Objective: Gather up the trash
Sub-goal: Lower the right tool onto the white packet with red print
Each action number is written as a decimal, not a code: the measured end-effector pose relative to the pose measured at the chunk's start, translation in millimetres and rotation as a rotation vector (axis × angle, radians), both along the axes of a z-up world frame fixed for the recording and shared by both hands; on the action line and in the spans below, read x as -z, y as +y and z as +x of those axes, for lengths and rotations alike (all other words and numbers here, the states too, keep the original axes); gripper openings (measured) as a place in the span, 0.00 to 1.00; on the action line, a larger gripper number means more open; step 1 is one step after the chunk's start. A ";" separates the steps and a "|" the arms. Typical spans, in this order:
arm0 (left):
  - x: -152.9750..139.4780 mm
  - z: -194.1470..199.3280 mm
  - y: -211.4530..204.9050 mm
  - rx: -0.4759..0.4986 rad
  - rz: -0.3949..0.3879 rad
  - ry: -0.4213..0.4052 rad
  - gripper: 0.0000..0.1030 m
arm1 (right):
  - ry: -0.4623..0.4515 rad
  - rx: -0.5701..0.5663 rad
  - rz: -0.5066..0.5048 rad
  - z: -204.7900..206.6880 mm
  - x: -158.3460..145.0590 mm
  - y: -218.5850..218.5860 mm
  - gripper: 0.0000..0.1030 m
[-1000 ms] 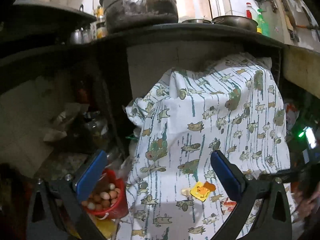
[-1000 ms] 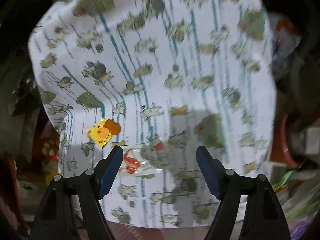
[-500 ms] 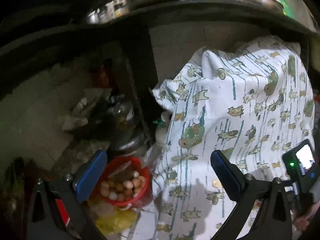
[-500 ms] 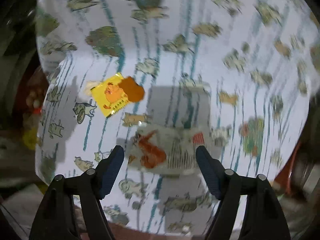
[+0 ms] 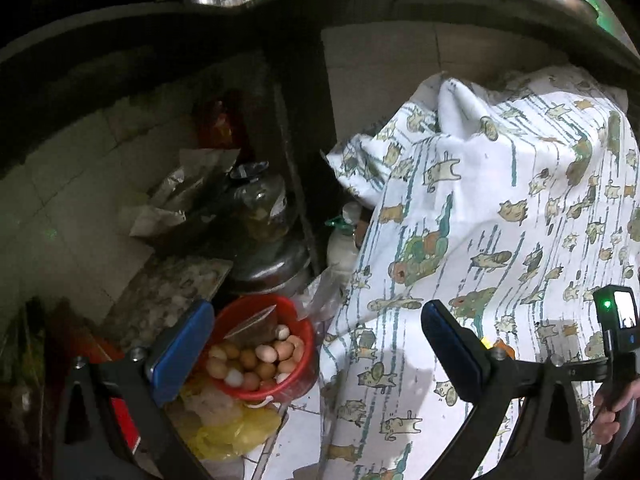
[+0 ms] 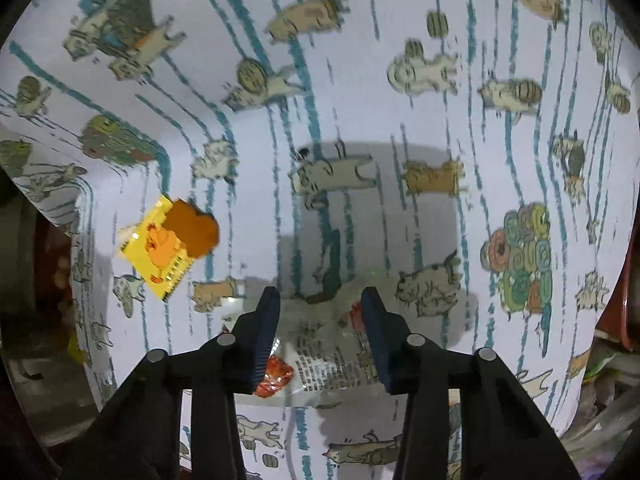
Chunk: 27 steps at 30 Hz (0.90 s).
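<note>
A clear printed wrapper (image 6: 328,352) with a red patch lies on the cat-patterned cloth (image 6: 400,100). My right gripper (image 6: 318,300) points straight down over it. Its jaws are closing, with the wrapper between and partly under the fingers; I see no firm pinch. A yellow and orange wrapper (image 6: 160,248) lies flat to its left. My left gripper (image 5: 314,312) hangs wide open and empty over the cloth's (image 5: 500,184) left edge. A corner of the yellow wrapper (image 5: 486,344) peeks out behind its right finger. The right gripper's camera unit (image 5: 616,320) and a hand (image 5: 612,412) show at the right edge.
A red bucket (image 5: 248,304) of eggs sits on the floor left of the cloth, with a yellow plastic bag (image 5: 224,432) in front. Behind it stand a glass jar (image 5: 260,208) and a metal pot (image 5: 272,272). A dark counter (image 5: 360,0) overhangs everything.
My right gripper has dropped close to the cloth and its jaws have narrowed around the clear wrapper. The left gripper has swung left and down, bringing the egg bucket into view.
</note>
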<state>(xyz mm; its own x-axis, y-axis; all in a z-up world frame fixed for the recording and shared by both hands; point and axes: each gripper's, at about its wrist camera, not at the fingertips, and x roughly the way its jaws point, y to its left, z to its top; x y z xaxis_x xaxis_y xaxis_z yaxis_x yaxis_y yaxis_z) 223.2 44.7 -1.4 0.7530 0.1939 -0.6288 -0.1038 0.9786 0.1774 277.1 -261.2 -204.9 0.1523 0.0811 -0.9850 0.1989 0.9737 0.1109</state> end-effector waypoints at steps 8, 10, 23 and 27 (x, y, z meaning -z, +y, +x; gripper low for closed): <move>-3.6 0.9 3.8 0.035 -0.048 0.032 1.00 | 0.112 0.082 0.052 -23.5 12.0 1.0 0.40; -5.0 0.0 3.3 0.029 -0.027 0.022 1.00 | 0.151 0.085 0.081 -38.3 16.2 -0.2 0.40; 1.9 5.7 9.6 0.041 -0.140 0.085 1.00 | 0.003 -0.531 -0.062 -104.3 -10.9 120.4 0.73; 4.7 3.1 4.1 0.052 -0.104 0.091 1.00 | 0.086 -0.789 -0.141 -130.3 5.4 152.7 0.76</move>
<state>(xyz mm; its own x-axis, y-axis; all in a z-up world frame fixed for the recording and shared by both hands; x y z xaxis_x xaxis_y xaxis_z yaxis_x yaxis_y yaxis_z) 226.3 48.7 -6.0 0.6996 0.0862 -0.7093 -0.0404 0.9959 0.0812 146.9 -108.5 -210.3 0.0256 0.0074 -0.9996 -0.5512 0.8344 -0.0079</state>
